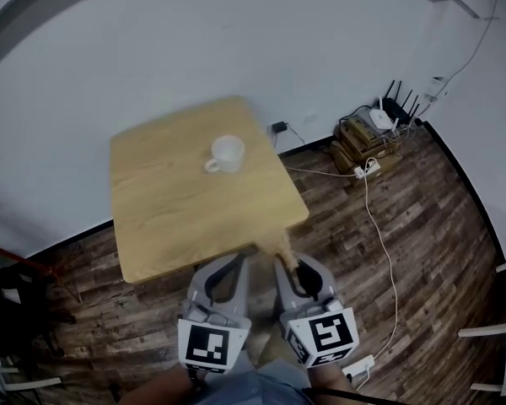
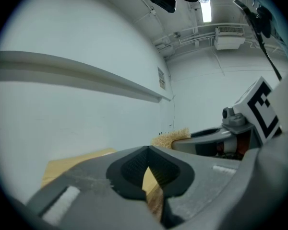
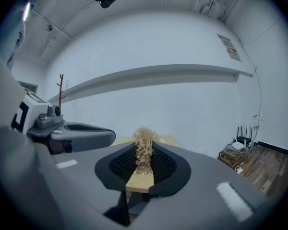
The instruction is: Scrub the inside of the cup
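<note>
Scrubbing hasn't begun. My right gripper (image 3: 143, 164) clamps what looks like a straw brush (image 3: 144, 145); my left gripper (image 2: 148, 170) is closed, empty. The cup (image 1: 226, 153) stands on the table (image 1: 169, 222), well ahead; next I must reach and steady it.

I count one table (image 1: 152, 226), one cup (image 1: 227, 153) and one scrubber (image 3: 145, 137). There are two grippers, the left gripper (image 1: 234, 261) and the right gripper (image 1: 289, 266), and two marker cubes, one (image 1: 214, 345) on the left and one (image 1: 327, 336) on the right. Over by the wall I make out one stack of boxes (image 1: 354, 146), one black router (image 1: 398, 108) and one white box (image 1: 379, 121). There are two power strips, the first (image 1: 371, 166) by the stack and the second (image 1: 360, 366) nearer me, plus one long ledge (image 3: 158, 75) on the wall.
</note>
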Demonstrator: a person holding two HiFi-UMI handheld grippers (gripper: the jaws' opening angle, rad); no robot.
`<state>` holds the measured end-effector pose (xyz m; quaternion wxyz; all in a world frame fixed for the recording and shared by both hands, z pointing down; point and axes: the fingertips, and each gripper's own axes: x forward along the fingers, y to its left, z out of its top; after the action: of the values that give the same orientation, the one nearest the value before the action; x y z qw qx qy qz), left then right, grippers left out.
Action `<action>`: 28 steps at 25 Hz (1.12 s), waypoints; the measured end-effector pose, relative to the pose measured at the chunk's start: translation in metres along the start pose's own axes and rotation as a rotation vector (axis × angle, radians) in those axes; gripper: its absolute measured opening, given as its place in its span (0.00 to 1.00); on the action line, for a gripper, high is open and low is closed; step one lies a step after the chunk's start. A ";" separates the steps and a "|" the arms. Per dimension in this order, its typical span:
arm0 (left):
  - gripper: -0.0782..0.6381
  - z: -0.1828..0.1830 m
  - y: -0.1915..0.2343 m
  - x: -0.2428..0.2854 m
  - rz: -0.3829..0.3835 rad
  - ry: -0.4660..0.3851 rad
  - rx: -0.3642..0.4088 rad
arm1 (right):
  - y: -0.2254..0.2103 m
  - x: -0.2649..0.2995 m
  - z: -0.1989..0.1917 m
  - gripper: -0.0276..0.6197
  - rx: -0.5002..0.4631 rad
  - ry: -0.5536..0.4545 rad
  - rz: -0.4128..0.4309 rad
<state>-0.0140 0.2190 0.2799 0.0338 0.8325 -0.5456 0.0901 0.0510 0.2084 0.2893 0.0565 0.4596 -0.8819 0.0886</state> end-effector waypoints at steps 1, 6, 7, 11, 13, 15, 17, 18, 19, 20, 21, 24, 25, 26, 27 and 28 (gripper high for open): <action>0.13 0.000 0.002 0.011 0.018 0.006 -0.008 | -0.009 0.007 0.001 0.14 -0.002 0.002 0.016; 0.13 0.000 0.004 0.066 0.101 0.051 0.009 | -0.055 0.043 0.010 0.14 -0.004 0.026 0.125; 0.13 0.001 0.004 0.076 0.121 0.057 -0.004 | -0.062 0.050 0.010 0.14 -0.003 0.032 0.147; 0.13 0.003 0.007 0.102 0.186 0.073 -0.014 | -0.081 0.074 0.014 0.14 -0.003 0.045 0.236; 0.13 0.005 0.012 0.107 0.226 0.080 -0.023 | -0.086 0.083 0.017 0.14 -0.002 0.047 0.275; 0.13 0.009 0.020 0.107 0.275 0.083 -0.045 | -0.088 0.090 0.020 0.14 0.000 0.048 0.308; 0.13 0.010 0.027 0.108 0.317 0.090 -0.054 | -0.088 0.097 0.020 0.14 0.002 0.053 0.338; 0.13 0.010 0.031 0.108 0.330 0.095 -0.045 | -0.088 0.102 0.020 0.14 0.002 0.057 0.351; 0.13 0.009 0.035 0.109 0.343 0.100 -0.041 | -0.088 0.107 0.020 0.14 0.001 0.061 0.363; 0.13 0.007 0.039 0.110 0.356 0.105 -0.050 | -0.087 0.112 0.019 0.14 -0.002 0.065 0.374; 0.13 0.006 0.042 0.111 0.368 0.109 -0.063 | -0.087 0.118 0.019 0.14 -0.005 0.069 0.384; 0.13 0.001 0.055 0.115 0.388 0.115 -0.070 | -0.088 0.137 0.021 0.14 -0.014 0.077 0.404; 0.13 0.000 0.061 0.117 0.398 0.113 -0.082 | -0.088 0.143 0.022 0.14 -0.019 0.080 0.408; 0.13 -0.001 0.067 0.118 0.409 0.107 -0.094 | -0.087 0.149 0.023 0.14 -0.025 0.083 0.411; 0.13 -0.001 0.074 0.120 0.417 0.100 -0.098 | -0.087 0.155 0.024 0.14 -0.031 0.085 0.414; 0.13 -0.001 0.082 0.123 0.420 0.090 -0.098 | -0.087 0.161 0.024 0.14 -0.036 0.088 0.416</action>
<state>-0.0410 0.0751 0.3002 0.0790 0.6930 -0.7088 0.1054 0.0297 0.0253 0.3037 0.0835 0.2624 -0.9559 0.1024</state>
